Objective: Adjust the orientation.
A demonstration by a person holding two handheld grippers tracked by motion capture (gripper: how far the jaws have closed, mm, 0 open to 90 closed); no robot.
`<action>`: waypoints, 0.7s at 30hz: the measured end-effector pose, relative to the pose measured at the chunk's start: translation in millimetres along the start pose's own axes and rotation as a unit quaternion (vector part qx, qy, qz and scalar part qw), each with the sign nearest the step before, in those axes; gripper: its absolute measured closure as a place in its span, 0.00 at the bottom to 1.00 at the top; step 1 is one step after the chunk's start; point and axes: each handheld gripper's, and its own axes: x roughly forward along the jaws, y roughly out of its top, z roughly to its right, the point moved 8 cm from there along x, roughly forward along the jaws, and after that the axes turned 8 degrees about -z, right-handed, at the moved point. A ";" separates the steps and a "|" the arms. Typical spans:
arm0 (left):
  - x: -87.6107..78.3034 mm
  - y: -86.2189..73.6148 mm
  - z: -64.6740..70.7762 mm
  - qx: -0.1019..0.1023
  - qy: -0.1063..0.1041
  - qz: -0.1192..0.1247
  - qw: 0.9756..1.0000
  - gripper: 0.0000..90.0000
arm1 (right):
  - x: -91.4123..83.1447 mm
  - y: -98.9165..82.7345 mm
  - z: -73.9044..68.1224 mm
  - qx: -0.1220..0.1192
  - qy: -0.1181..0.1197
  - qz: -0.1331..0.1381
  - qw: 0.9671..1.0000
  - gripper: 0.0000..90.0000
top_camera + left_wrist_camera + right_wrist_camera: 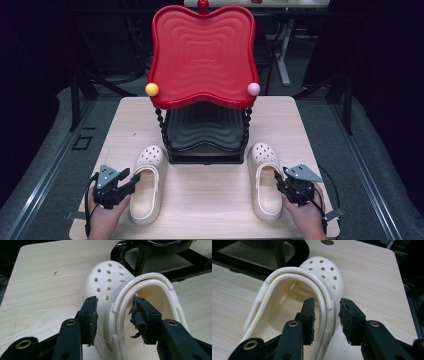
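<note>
Two cream clogs on your table, left gripper (113, 315) jaws part-open astride left clog (110, 285) wall, right gripper (326, 315) likewise on right clog (322, 272), neither pinching.

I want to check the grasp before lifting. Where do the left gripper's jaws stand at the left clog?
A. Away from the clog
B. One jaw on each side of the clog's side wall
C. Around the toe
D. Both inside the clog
B: in the left gripper view, the left gripper has one jaw outside and one inside the side wall of the left clog.

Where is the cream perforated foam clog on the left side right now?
In the high view the left cream foam clog lies on the wooden table, toe towards the black rack base, with the left gripper straddling its outer side wall.
</note>
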 end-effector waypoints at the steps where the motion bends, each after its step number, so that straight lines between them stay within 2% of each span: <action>1: 0.3 -0.1 0.9 0.002 -0.001 -0.002 1.000 0.62 | 0.2 -0.2 -0.5 -0.005 0.001 -0.003 1.000 0.72; 10: 10.6 -4.3 4.2 0.014 0.006 -0.023 1.000 0.68 | 8.2 -0.3 -2.1 -0.018 -0.014 -0.012 1.000 0.75; 14: 10.9 -3.4 4.0 0.009 0.007 -0.023 1.000 0.73 | 11.8 -0.5 -1.3 -0.012 -0.016 -0.016 1.000 0.80; 21: 11.2 -3.5 3.3 0.008 0.013 -0.026 1.000 0.78 | 11.7 -0.3 -1.3 -0.009 -0.013 -0.017 1.000 0.81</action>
